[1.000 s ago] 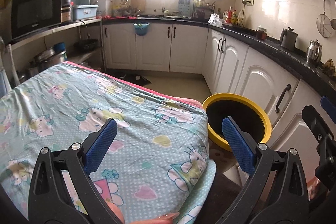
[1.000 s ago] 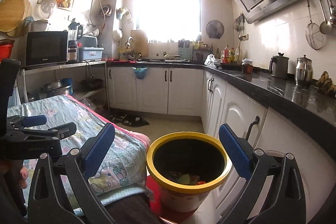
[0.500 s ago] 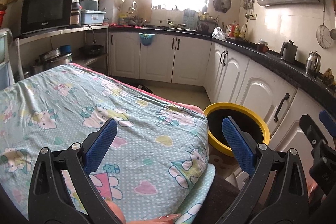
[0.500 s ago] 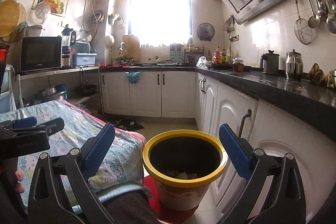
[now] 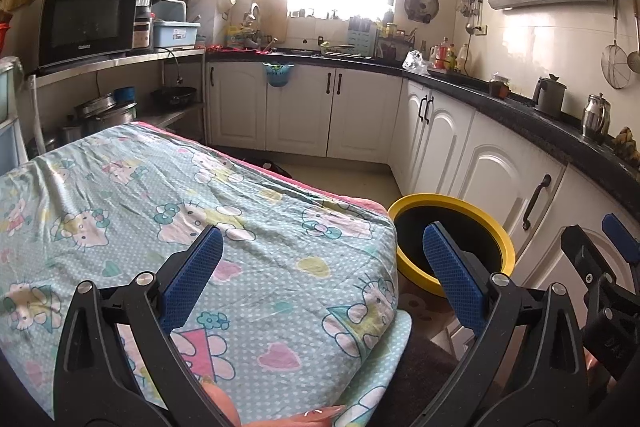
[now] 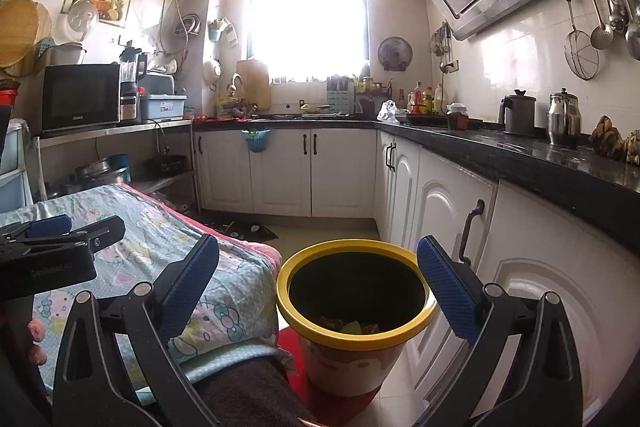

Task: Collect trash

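A yellow-rimmed trash bin [image 6: 354,303] stands on the floor by the white cabinets, with scraps visible at its bottom [image 6: 352,327]. My right gripper [image 6: 318,275] hovers above and in front of it, open and holding nothing. In the left wrist view the same bin [image 5: 452,243] sits right of a table covered with a cartoon-print cloth [image 5: 180,211]. My left gripper [image 5: 320,267] is open over the table's near right corner, nothing between its blue pads. No trash shows on the cloth.
White cabinets [image 6: 440,215] under a black counter [image 6: 540,155] run along the right and back. A kettle [image 6: 518,115] and steel jug [image 6: 564,119] stand on the counter. A microwave [image 5: 88,23] sits on a left shelf. A red mat [image 6: 296,343] lies under the bin.
Both grippers have tilted upward, showing more wall and ceiling. The bin sits lower in the right wrist view. Both stay open.
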Tool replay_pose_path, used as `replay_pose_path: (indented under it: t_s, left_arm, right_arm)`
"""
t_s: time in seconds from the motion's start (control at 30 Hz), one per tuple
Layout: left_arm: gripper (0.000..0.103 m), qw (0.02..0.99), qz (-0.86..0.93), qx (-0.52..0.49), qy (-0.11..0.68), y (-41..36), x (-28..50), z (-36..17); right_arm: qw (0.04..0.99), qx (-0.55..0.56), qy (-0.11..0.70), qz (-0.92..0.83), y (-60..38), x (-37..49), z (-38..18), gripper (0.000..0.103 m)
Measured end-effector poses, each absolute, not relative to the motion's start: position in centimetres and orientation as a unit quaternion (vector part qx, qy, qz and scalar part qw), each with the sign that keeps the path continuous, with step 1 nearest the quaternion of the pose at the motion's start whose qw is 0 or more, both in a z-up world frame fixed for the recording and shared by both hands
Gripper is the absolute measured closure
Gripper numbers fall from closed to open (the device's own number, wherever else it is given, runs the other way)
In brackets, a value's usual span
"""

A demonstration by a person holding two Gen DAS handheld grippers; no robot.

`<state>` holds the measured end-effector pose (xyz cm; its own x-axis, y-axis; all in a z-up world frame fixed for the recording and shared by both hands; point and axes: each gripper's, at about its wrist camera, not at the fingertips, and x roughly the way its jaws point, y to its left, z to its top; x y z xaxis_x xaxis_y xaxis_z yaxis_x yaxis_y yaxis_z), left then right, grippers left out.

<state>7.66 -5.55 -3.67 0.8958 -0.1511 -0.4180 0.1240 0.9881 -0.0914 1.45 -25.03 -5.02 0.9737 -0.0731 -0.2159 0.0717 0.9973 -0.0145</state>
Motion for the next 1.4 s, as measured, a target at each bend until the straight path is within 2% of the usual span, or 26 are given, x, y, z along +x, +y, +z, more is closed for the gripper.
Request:
replay_pose_path:
  t_s: [1.4]
  left_arm:
    - [0.011, 0.975, -0.068, -0.030, 0.211, -5.18, 7.64, -3.37]
  right_arm:
    - [0.993, -0.003, 0.109, -0.036, -25.16, 1.46, -5.03, 0.006]
